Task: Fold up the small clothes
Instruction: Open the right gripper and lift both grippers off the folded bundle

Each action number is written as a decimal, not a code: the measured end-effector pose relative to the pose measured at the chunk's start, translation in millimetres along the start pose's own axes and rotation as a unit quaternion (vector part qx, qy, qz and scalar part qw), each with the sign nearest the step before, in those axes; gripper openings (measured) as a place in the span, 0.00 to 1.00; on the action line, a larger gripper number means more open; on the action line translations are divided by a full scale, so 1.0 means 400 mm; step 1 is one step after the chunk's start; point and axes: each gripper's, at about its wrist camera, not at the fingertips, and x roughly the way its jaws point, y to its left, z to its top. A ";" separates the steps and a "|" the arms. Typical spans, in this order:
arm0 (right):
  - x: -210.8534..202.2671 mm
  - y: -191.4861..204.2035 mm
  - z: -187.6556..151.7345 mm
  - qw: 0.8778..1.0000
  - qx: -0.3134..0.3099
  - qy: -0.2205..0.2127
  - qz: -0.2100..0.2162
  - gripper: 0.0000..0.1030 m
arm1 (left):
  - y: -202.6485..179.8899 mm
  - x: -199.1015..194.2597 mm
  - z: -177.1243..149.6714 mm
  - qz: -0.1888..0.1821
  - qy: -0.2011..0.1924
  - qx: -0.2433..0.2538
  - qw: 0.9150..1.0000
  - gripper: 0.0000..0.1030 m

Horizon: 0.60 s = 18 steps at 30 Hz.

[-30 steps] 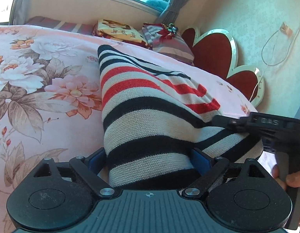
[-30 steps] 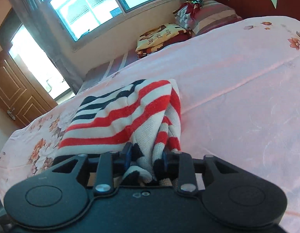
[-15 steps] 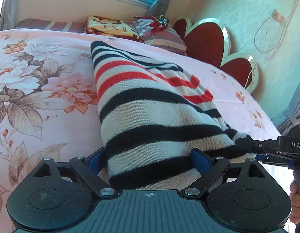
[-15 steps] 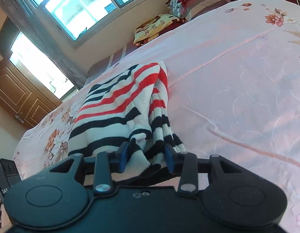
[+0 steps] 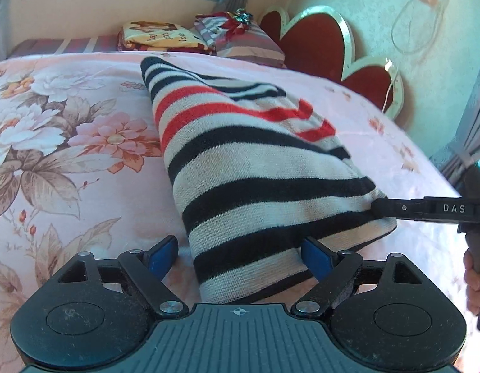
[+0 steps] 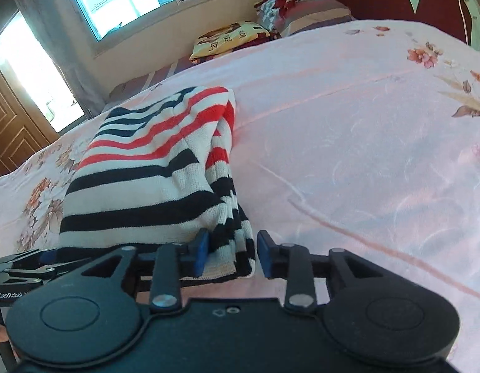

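On the bed [image 5: 69,186], the striped knit sweater [image 5: 255,180] is soft, limp; grip near-edge corners. Left tool [image 5: 240,255] closing, spread around it; right tool [image 6: 232,253] closing, straddling its corner.

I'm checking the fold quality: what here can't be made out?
- Left wrist view: striped sweater's near hem, hidden behind left hand-held gripper.
- Right wrist view: its near corner, behind right hand-held gripper.
- Both views: layers underneath, covered by the top fold.
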 end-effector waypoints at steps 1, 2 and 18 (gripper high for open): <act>-0.012 0.014 0.012 1.000 -0.005 -0.015 0.006 0.32 | 0.001 -0.015 0.010 -0.001 -0.014 -0.008 1.000 0.84; -0.020 0.033 0.027 0.999 -0.017 -0.029 0.010 0.32 | 0.000 -0.029 0.022 0.002 -0.031 -0.014 0.999 0.84; 0.274 0.203 0.225 0.986 -0.148 -0.056 -0.043 0.22 | 0.071 0.190 0.210 0.076 -0.034 -0.079 0.993 0.84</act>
